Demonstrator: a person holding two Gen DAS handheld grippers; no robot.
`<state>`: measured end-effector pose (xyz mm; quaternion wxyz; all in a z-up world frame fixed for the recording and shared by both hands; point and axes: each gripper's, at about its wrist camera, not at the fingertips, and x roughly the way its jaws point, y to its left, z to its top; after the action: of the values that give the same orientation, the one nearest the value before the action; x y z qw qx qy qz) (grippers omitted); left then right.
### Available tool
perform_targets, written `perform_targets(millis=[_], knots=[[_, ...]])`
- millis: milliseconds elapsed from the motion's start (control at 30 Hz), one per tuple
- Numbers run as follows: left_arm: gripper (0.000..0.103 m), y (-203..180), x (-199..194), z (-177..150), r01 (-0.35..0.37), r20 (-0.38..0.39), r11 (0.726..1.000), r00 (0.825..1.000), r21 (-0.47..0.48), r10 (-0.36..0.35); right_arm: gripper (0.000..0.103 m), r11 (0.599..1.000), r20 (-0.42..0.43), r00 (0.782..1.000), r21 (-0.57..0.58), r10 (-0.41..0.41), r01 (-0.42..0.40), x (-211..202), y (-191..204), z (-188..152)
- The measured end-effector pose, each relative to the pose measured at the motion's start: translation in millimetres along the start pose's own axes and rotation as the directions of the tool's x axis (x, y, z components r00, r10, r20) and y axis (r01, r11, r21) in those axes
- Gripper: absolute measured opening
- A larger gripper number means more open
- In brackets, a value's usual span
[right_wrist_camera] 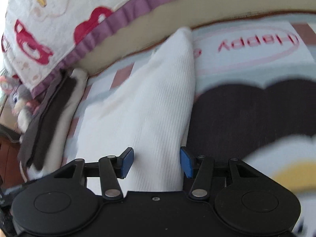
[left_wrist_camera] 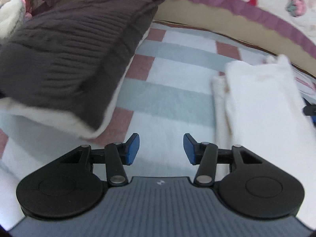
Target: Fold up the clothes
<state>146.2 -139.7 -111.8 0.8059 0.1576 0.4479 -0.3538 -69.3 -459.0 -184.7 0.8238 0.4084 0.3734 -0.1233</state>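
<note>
White ribbed knit garment [right_wrist_camera: 142, 106] lies folded into a long strip on the checked bed cover [left_wrist_camera: 173, 102]. Brown knit garment [left_wrist_camera: 75, 55] sits folded nearby. Left gripper [left_wrist_camera: 161, 149] and right gripper [right_wrist_camera: 157, 162] fingers stand apart, empty. Folding appears nearly complete.

One brown garment [left_wrist_camera: 65, 55], one white garment [left_wrist_camera: 262, 106].
</note>
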Motion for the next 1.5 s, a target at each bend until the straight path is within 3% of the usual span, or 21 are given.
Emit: perform_targets(millis=[200, 300, 367, 467, 533, 567, 633, 700, 767, 833, 900, 1000, 1067, 1133, 1200, 1300, 1367, 1400, 1433, 1467, 1500], knots=[[0.049, 12, -75, -61, 0.155, -0.040, 0.986, 0.988, 0.062, -0.152, 0.057, 0.999, -0.153, 0.988, -0.039, 0.032, -0.039, -56, 19, -84], [0.048, 25, -97, -103, 0.265, -0.130, 0.964, 0.956, -0.007, -0.263, 0.057, 0.996, -0.284, 0.955, 0.007, 0.091, -0.093, -78, 23, -120], [0.049, 28, -105, -127, 0.328, -0.196, 0.944, 0.924, -0.036, -0.329, 0.059, 0.990, -0.400, 0.905, 0.069, 0.144, -0.127, -82, 23, -142], [0.050, 24, -103, -158, 0.328, -0.350, 0.941, 0.875, -0.080, -0.334, 0.060, 0.982, -0.553, 0.816, 0.167, 0.170, -0.091, -80, 19, -173], [0.050, 19, -100, -168, 0.357, -0.385, 0.930, 0.848, -0.093, -0.364, 0.060, 0.967, -0.591, 0.782, 0.249, 0.199, -0.058, -78, 10, -191], [0.050, 17, -97, -169, 0.361, -0.391, 0.928, 0.844, -0.091, -0.367, 0.060, 0.953, -0.595, 0.769, 0.297, 0.233, -0.059, -76, 5, -197], [0.051, 13, -92, -171, 0.367, -0.402, 0.926, 0.838, -0.085, -0.369, 0.061, 0.923, -0.574, 0.767, 0.380, 0.286, -0.060, -72, -3, -204], [0.051, 11, -87, -171, 0.363, -0.390, 0.929, 0.848, -0.065, -0.359, 0.064, 0.904, -0.558, 0.759, 0.418, 0.336, -0.093, -68, -2, -209], [0.048, 10, -84, -172, 0.382, -0.379, 0.922, 0.844, -0.070, -0.379, 0.066, 0.892, -0.586, 0.715, 0.437, 0.383, -0.119, -63, 5, -217], [0.041, 9, -84, -175, 0.422, -0.389, 0.903, 0.820, -0.085, -0.420, 0.067, 0.894, -0.638, 0.654, 0.425, 0.405, -0.139, -57, 14, -228], [0.038, 5, -82, -179, 0.443, -0.406, 0.894, 0.807, -0.064, -0.428, 0.067, 0.914, -0.688, 0.615, 0.375, 0.386, -0.155, -55, 24, -235], [0.035, 3, -80, -181, 0.443, -0.407, 0.896, 0.810, -0.047, -0.422, 0.065, 0.917, -0.680, 0.621, 0.350, 0.389, -0.191, -55, 27, -236], [0.036, 4, -78, -180, 0.435, -0.392, 0.899, 0.818, -0.054, -0.420, 0.039, 0.897, -0.642, 0.629, 0.360, 0.437, -0.256, -56, 29, -234], [0.043, -1, -79, -178, 0.374, -0.360, 0.927, 0.867, 0.015, -0.344, 0.033, 0.891, -0.648, 0.613, 0.317, 0.453, -0.324, -56, 37, -230], [0.046, -11, -79, -180, 0.362, -0.362, 0.927, 0.881, 0.098, -0.305, 0.029, 0.903, -0.681, 0.603, 0.231, 0.416, -0.362, -54, 46, -228], [0.047, -10, -79, -185, 0.423, -0.383, 0.906, 0.842, 0.028, -0.381, 0.034, 0.925, -0.711, 0.607, 0.171, 0.354, -0.339, -50, 51, -232], [0.047, -8, -78, -188, 0.456, -0.404, 0.890, 0.812, -0.012, -0.421, 0.047, 0.932, -0.713, 0.612, 0.176, 0.343, -0.317, -42, 53, -234], [0.046, -7, -78, -189, 0.456, -0.402, 0.890, 0.812, -0.017, -0.424, 0.047, 0.934, -0.712, 0.614, 0.183, 0.342, -0.308, -39, 54, -236], [0.044, -5, -79, -190, 0.456, -0.398, 0.890, 0.813, -0.020, -0.425, 0.042, 0.929, -0.708, 0.612, 0.188, 0.353, -0.318, -39, 53, -237], [0.040, -4, -78, -191, 0.454, -0.395, 0.890, 0.812, -0.033, -0.429, 0.024, 0.922, -0.699, 0.618, 0.167, 0.361, -0.349, -41, 56, -236], [0.018, -1, -77, -190, 0.450, -0.393, 0.891, 0.810, -0.060, -0.436, 0.021, 0.914, -0.689, 0.624, 0.146, 0.369, -0.379, -42, 59, -234]])
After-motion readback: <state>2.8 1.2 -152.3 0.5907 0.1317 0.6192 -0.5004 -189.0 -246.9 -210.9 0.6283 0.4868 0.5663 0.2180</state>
